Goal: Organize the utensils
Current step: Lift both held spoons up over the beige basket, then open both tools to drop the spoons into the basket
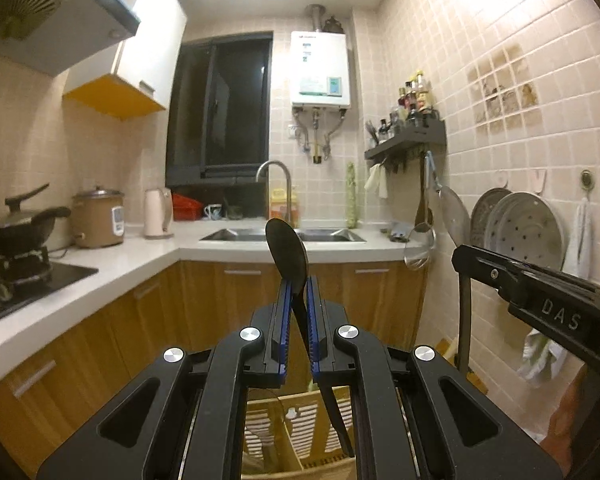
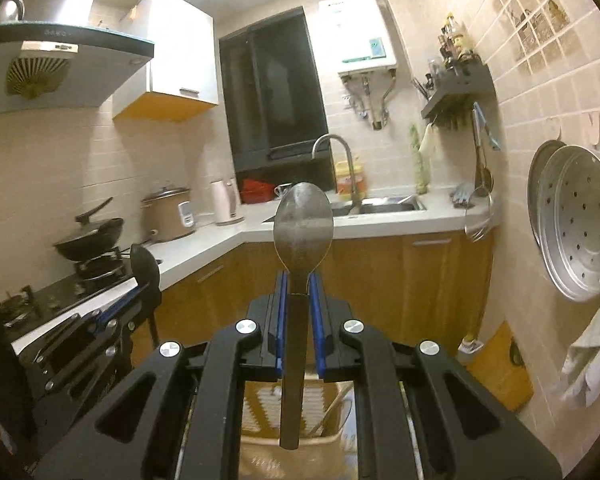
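A: Item one, left gripper?

B: I have it clamped on a black spoon, bowl up past the fingertips, handle tilting down behind the pads. A slatted wooden tray sits below.

A: Item two, right gripper?

B: Closed on a metal spoon, upright, handle hanging straight between the pads. Open air ahead of both tips; counter edge well beyond, tiled wall off to my right.

Both wrist views face sink corner, perhaps side-by-side.
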Action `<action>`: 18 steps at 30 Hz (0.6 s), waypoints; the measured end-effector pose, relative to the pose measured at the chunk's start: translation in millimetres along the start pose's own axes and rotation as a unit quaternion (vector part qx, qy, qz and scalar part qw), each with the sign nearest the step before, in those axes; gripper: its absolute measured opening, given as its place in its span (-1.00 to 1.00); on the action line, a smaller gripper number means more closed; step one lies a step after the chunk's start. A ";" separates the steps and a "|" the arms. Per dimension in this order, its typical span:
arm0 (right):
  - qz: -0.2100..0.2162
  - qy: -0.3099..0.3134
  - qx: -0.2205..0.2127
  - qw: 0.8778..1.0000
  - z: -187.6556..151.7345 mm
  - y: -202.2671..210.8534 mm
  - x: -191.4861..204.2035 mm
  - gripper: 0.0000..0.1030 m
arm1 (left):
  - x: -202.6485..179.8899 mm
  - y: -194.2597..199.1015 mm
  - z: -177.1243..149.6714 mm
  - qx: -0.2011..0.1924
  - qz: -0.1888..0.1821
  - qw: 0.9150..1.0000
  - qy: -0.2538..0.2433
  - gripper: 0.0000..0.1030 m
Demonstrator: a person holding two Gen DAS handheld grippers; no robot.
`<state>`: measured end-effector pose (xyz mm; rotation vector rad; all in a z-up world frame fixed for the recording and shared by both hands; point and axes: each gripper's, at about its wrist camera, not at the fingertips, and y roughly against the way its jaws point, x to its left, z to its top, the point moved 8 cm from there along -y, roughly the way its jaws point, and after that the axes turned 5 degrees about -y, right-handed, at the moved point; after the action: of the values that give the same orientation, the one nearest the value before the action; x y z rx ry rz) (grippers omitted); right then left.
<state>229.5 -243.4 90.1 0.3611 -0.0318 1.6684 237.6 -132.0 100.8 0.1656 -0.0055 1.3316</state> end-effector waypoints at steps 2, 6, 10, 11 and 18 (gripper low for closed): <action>-0.007 0.002 -0.008 1.000 -4.4 -4.4 -4.2 -0.82 | 6.8 -5.5 -4.3 0.001 0.004 1.000 0.008 -0.89; -0.023 0.016 -0.026 0.999 -13.0 -14.1 -6.5 -0.82 | 11.5 -15.1 -10.0 -0.004 0.018 1.000 0.011 -0.89; -0.023 0.006 -0.013 1.000 -24.2 -25.6 -11.3 -0.82 | 6.6 -20.4 -18.7 -0.001 0.024 1.000 0.001 -0.89; -0.022 0.004 -0.011 1.000 -26.3 -27.2 -12.7 -0.82 | 4.3 -21.8 -21.7 0.000 0.025 1.000 -0.003 -0.89; -0.034 0.029 -0.023 0.999 -43.7 -26.7 -9.3 -0.82 | 0.4 -31.3 -40.8 0.011 0.028 0.999 -0.010 -0.88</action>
<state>246.8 -238.7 41.2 0.2761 -0.0151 1.6082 264.3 -133.7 56.8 0.1984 -0.0128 1.3867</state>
